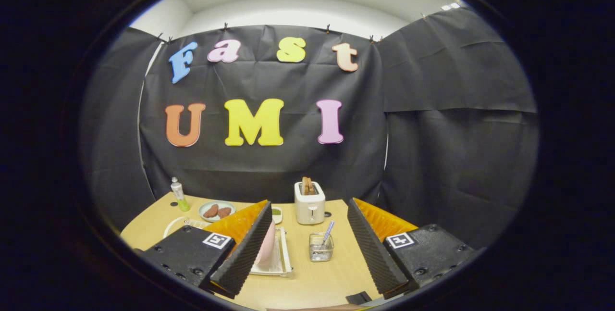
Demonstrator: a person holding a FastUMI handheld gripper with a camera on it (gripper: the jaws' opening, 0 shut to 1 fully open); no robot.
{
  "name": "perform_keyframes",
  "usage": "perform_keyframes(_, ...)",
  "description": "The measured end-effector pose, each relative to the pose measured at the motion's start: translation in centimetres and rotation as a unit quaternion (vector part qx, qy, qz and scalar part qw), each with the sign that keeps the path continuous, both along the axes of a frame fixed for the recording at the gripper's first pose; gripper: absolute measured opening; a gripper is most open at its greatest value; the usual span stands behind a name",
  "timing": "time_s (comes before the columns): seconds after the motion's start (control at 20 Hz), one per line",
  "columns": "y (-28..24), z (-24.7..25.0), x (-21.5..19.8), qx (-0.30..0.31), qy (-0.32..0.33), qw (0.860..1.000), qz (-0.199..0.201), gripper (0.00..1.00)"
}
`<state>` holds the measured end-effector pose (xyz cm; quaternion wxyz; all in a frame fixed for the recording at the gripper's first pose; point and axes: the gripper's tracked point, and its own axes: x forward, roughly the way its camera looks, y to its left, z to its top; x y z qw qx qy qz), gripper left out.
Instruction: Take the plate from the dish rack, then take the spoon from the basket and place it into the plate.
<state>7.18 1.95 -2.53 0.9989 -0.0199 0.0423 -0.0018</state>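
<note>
A pink plate [267,244] stands on edge in a white dish rack [281,258] on the wooden table, partly hidden behind my left finger [242,253]. To the rack's right a small clear mesh basket [321,247] holds a spoon [327,233] that leans up and to the right. My gripper [307,279] hovers above the table's near side, open wide, with nothing between its ridged black fingers. The rack sits just ahead of the left finger and the basket lies ahead between the two fingers.
A white toaster [309,203] with toast in it stands beyond the basket. Further left are a pale green plate [216,211] with two brown pieces of food and a small bottle [178,194]. A small white dish [277,214] sits behind the rack.
</note>
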Motion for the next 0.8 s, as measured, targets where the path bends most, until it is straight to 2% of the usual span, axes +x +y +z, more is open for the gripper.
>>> perform_keyframes(0.2,2.4,-1.8,4.3,-0.023,0.058,0.998,0.022,1.00)
perform_keyframes(0.4,5.3,-4.4,9.4,-0.047,0.152,0.986,0.049,0.97)
perform_keyframes(0.55,7.6,-6.8,12.5,-0.083,0.236,0.966,0.071,0.95)
perform_keyframes(0.7,8.2,-8.3,14.6,-0.129,0.302,0.943,0.042,0.92)
perform_keyframes(0.8,8.5,-10.0,15.6,-0.157,0.361,0.919,0.016,0.89)
